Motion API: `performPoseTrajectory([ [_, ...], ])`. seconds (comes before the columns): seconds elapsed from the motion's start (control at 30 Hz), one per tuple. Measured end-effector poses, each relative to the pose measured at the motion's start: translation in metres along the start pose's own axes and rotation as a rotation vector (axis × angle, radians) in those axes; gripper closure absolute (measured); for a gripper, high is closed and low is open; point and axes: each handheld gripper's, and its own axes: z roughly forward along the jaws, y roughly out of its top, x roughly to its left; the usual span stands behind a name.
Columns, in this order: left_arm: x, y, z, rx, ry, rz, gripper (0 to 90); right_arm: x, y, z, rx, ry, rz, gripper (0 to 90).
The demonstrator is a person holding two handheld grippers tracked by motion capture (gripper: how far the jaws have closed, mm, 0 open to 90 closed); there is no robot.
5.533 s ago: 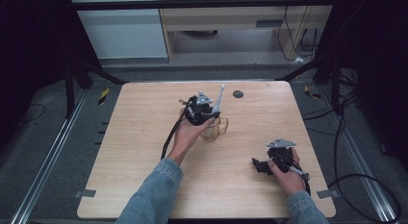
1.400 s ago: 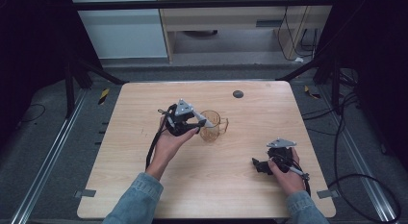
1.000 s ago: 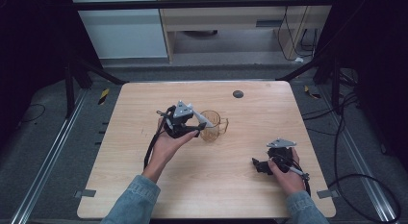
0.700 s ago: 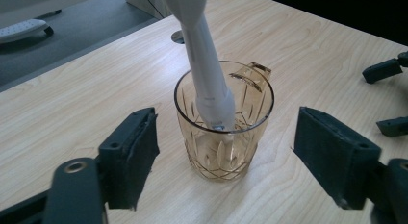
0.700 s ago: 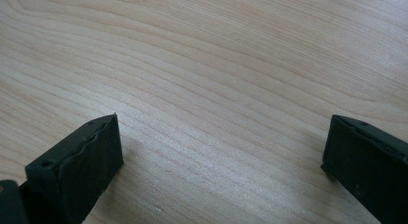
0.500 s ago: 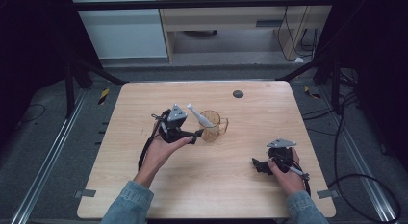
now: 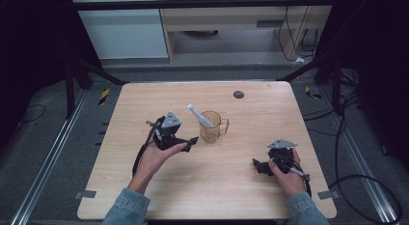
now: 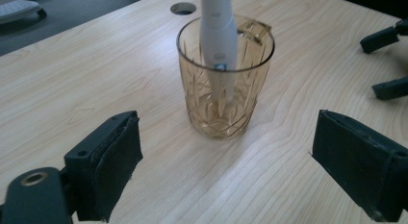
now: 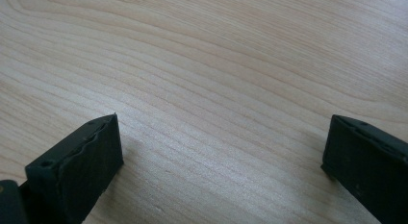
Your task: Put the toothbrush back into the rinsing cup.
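A: From the high view, the left gripper point(image 7: 192, 141) is sitting just left of the amber cut-glass mug point(image 7: 211, 127) near the middle of the wooden desk point(image 7: 251, 196), jaws spread and having just been opening, nothing between them.

B: And the white plastic toothbrush-like handle point(image 7: 199, 116) is leaning in that mug, its long axis tilting toward the desk's far-left corner.

A: The left gripper view: mug point(image 8: 225, 80) dead ahead, handle point(image 8: 218, 36) standing in it, bare desk on either side.

B: The right gripper point(image 7: 260, 166) is resting open and empty near the desk's near-right corner, well apart; its view is showing bare wood between wide jaws.

A: So the left hand is the nearer one.
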Motion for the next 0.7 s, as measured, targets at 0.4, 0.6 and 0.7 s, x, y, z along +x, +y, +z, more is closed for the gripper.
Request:
performPoseTrajectory([
  [0.4,0.022,-0.025,0.001,0.087,0.021,-0.037,9.0,0.000,0.000,0.000,0.000,0.000,0.000,0.3],
  [0.6,0.030,-0.033,0.002,0.117,0.035,-0.048,9.0,0.000,0.000,0.000,0.000,0.000,0.000,0.3],
  [0.7,0.033,-0.036,0.002,0.124,0.043,-0.059,9.0,0.000,0.000,0.000,0.000,0.000,0.000,0.3],
])
